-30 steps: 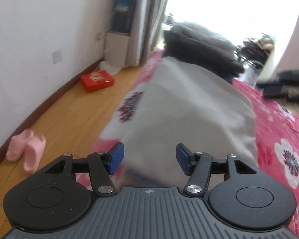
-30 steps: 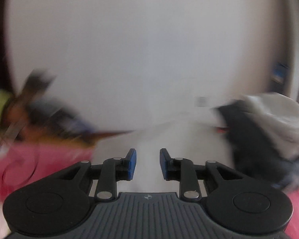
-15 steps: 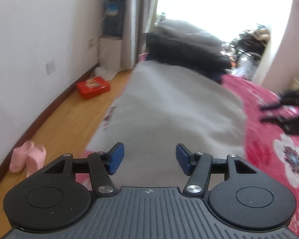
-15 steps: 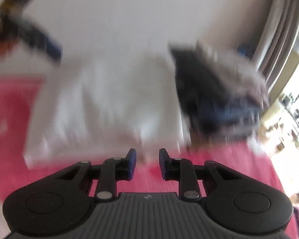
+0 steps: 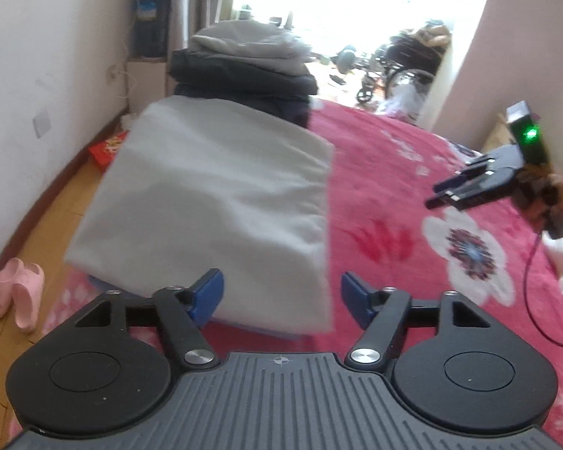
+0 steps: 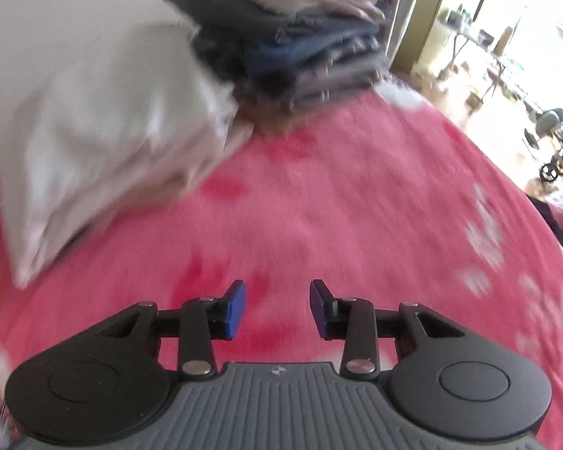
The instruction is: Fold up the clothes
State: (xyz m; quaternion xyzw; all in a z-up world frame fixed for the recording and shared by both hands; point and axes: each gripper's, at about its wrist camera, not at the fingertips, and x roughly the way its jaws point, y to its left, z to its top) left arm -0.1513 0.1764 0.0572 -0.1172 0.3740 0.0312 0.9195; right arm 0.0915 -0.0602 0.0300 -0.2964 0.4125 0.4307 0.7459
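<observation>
A folded white garment (image 5: 221, 202) lies on the pink flowered bedspread (image 5: 386, 202), close to the bed's left edge. My left gripper (image 5: 281, 296) hovers open just short of its near edge, holding nothing. In the right wrist view the same white garment (image 6: 105, 138) sits blurred at the left, and my right gripper (image 6: 277, 305) stands open over bare pink bedspread (image 6: 337, 206). That right gripper (image 5: 465, 187) also shows in the left wrist view at the far right, held by a hand. A stack of folded dark and grey clothes (image 5: 243, 71) rests beyond the white garment.
Wooden floor (image 5: 45, 221) runs along the bed's left side, with pink slippers (image 5: 15, 292) and a red box (image 5: 107, 148) on it. A white wall (image 5: 37, 56) stands close by. A bright doorway with a stroller (image 5: 397, 63) lies past the bed. A cable (image 5: 532, 292) trails from the right gripper.
The white garment, earlier stretched long with a printed part toward the floor, now lies as a shorter folded block. The right gripper swung down over the bed and its jaws opened wider.
</observation>
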